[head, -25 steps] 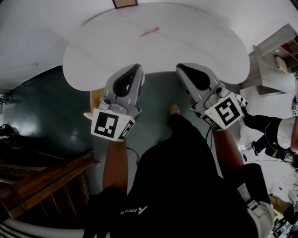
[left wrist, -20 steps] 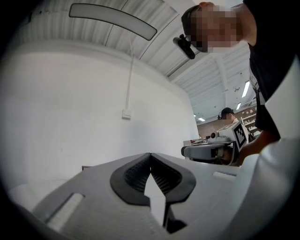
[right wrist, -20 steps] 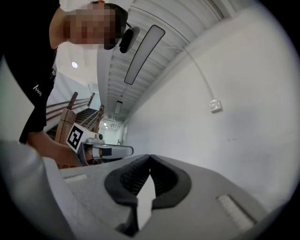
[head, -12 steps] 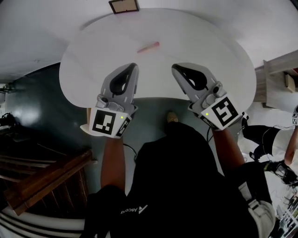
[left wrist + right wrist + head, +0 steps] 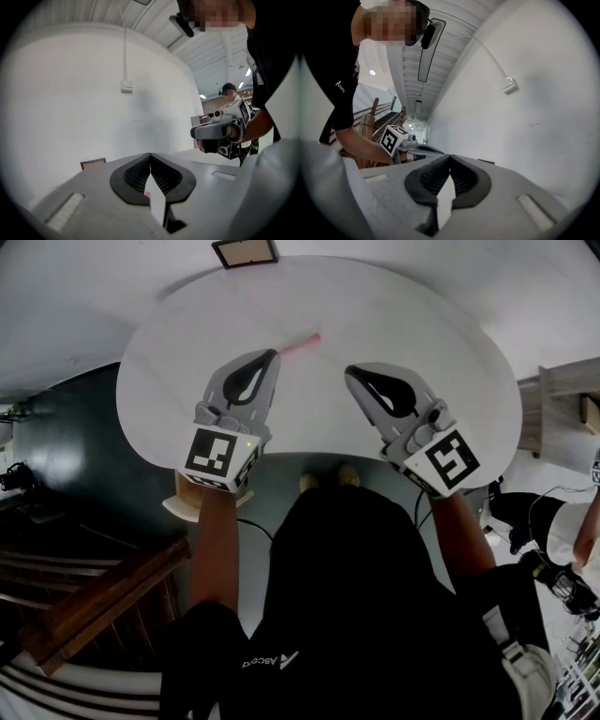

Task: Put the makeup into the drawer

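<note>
A thin pink makeup stick [image 5: 302, 341] lies on the round white table [image 5: 422, 324], toward its far side. My left gripper [image 5: 273, 354] is shut with nothing in it, its tip just left of the stick's near end. Whether it touches the stick I cannot tell. In the left gripper view the jaws [image 5: 150, 154] meet, and a speck of the pink stick [image 5: 147, 193] shows below them. My right gripper [image 5: 351, 372] hovers shut and empty over the table, to the right of the stick. Its tips [image 5: 449, 156] also meet in the right gripper view.
A small framed picture [image 5: 246, 251] leans at the wall behind the table. A pale wooden unit [image 5: 176, 497] shows under the table's near left edge. Wooden stairs [image 5: 84, 606] run at the lower left, shelving [image 5: 562, 381] stands right. The person's legs fill the foreground.
Both grippers have moved forward from the table's near edge to over its top. The left tip has come up beside the pink stick.
</note>
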Demonstrator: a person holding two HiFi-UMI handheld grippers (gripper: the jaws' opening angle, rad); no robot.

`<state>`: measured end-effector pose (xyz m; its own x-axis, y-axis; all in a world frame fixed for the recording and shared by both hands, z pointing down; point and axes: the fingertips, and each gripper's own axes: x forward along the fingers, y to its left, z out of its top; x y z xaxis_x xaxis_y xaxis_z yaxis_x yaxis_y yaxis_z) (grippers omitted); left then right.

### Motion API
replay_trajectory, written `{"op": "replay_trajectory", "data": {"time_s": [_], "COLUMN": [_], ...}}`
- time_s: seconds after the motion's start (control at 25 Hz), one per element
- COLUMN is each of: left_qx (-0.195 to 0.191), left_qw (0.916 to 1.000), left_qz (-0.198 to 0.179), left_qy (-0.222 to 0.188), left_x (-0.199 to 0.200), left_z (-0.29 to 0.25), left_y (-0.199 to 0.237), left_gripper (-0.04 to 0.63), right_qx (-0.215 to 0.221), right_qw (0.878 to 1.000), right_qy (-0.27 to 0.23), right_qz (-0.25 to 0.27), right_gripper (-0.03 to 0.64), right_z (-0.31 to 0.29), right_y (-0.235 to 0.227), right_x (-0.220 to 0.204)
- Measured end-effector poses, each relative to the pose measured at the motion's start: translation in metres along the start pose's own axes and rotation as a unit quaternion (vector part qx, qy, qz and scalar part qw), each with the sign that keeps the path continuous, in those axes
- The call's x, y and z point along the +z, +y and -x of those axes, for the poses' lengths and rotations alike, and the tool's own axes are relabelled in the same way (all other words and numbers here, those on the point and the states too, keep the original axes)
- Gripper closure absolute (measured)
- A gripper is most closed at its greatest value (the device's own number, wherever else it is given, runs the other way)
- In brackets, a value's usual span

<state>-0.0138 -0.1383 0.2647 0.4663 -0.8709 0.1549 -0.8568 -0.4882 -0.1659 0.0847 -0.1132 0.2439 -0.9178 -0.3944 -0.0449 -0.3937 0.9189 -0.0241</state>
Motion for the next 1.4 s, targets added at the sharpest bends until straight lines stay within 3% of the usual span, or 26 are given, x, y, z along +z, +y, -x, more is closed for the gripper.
{"op": "replay_trajectory", "data": {"time_s": [0.32, 0.44, 0.52, 0.8, 1.16, 1.4], "left_qx": [-0.068, -0.094, -0.109, -0.158, -0.207, -0.23], "left_qw": [0.9911, 0.9839, 0.9782, 0.9516, 0.9095, 0.8911], "left_qz": [-0.05, -0.057, -0.065, -0.094, -0.127, -0.127], "left_qy": [0.104, 0.141, 0.165, 0.246, 0.337, 0.37], "left_x": [-0.056, -0.08, -0.095, -0.148, -0.202, -0.221], "left_z": [-0.047, -0.062, -0.072, -0.1, -0.12, -0.129], "left_y": [0.009, 0.012, 0.013, 0.011, 0.014, 0.016], "left_gripper": [0.581, 0.505, 0.491, 0.454, 0.448, 0.448], "right_qx": [-0.028, -0.037, -0.042, -0.055, -0.07, -0.086], "right_qw": [1.0, 0.999, 0.999, 0.998, 0.996, 0.994], "right_qy": [0.005, 0.008, 0.011, 0.03, 0.048, 0.057], "right_qz": [-0.003, -0.008, -0.01, -0.018, -0.038, -0.047], "right_gripper": [0.614, 0.614, 0.614, 0.614, 0.614, 0.614], "right_z": [-0.016, -0.019, -0.019, -0.021, -0.015, -0.007], "right_y": [-0.019, -0.025, -0.03, -0.04, -0.049, -0.06], "right_x": [-0.009, -0.014, -0.019, -0.038, -0.059, -0.069]}}
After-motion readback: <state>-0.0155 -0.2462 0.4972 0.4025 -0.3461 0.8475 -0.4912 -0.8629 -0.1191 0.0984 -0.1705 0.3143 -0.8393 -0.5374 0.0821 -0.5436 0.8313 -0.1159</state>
